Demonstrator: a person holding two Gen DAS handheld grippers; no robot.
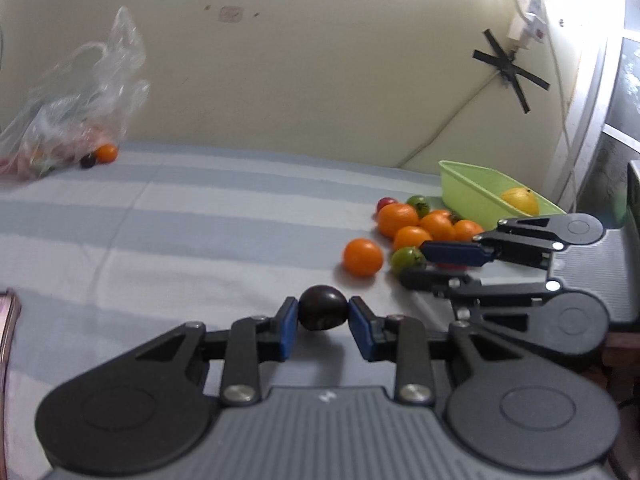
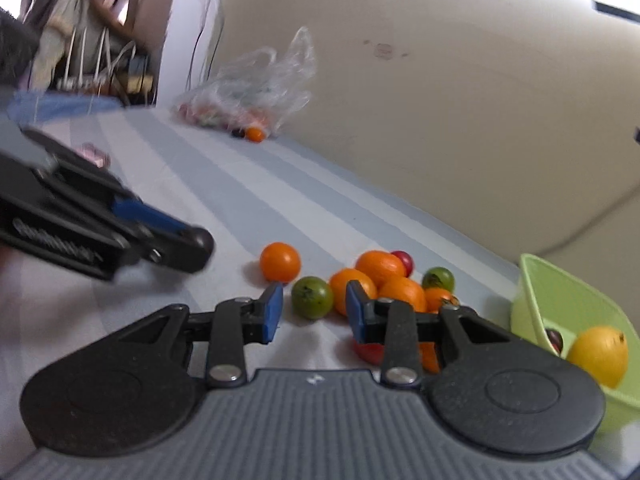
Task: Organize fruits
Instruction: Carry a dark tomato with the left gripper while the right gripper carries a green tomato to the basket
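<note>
Left claw (image 1: pixel 323 312) is clenched on one dark fruit (image 1: pixel 323 307), blue pads pressing both its sides, just above the striped sheet (image 1: pixel 180 232). Right claw (image 2: pixel 313 312) stands released over the fruit cluster, nothing between its pads; a green fruit (image 2: pixel 312 297) lies just ahead. One orange fruit (image 1: pixel 363 257) sits apart from the cluster. One green tub (image 1: pixel 472 188) at the sheet's right edge holds a yellow fruit (image 1: pixel 520 200). One plastic bag (image 1: pixel 80 100) leans against the wall, far left. Between lies open sheet.
</note>
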